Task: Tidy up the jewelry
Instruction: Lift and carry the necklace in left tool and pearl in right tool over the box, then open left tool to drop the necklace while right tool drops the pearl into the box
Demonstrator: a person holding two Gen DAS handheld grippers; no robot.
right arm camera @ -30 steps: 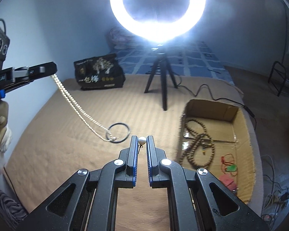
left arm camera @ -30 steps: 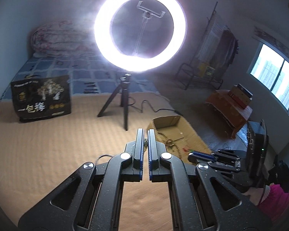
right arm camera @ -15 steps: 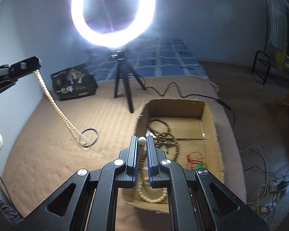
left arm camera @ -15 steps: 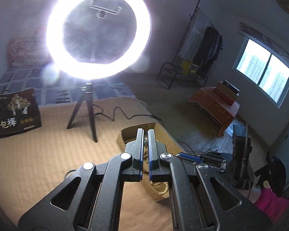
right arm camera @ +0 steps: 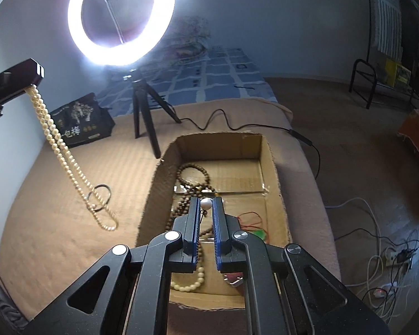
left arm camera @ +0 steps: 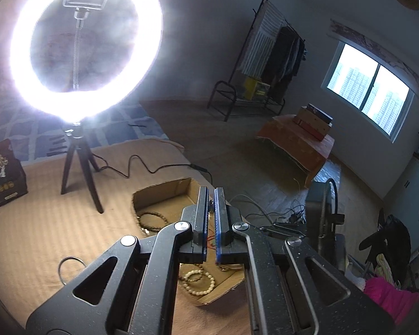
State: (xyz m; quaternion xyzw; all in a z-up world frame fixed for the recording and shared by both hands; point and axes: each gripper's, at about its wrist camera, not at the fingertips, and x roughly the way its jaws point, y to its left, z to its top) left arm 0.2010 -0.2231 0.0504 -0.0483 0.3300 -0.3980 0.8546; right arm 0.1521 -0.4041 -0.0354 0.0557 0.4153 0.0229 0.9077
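Observation:
My right gripper (right arm camera: 206, 201) is shut on a white pearl earring (right arm camera: 205, 204) and holds it above the open cardboard box (right arm camera: 276, 173). Brown bead strings (right arm camera: 191, 187), a cream bead bracelet (right arm camera: 190, 282) and a red cord with a green piece (right arm camera: 254, 230) lie in the box. My left gripper (left arm camera: 211, 195), seen at the left of the right wrist view (right arm camera: 19, 79), is shut on a long pearl necklace (right arm camera: 61, 150) that hangs down to the bed. The necklace is hidden in the left wrist view. The box (left arm camera: 164, 192) shows there below the fingers.
A metal ring (right arm camera: 99, 197) lies on the tan blanket (right arm camera: 69, 251) by the necklace's lower end. A lit ring light on a tripod (right arm camera: 142, 117) stands behind the box, its cable (right arm camera: 223, 124) trailing right. A dark printed bag (right arm camera: 81, 121) sits at the back left.
Both grippers have moved right, over the box. The right one carried the earring from beside the box to above its middle. The necklace still hangs from the left gripper.

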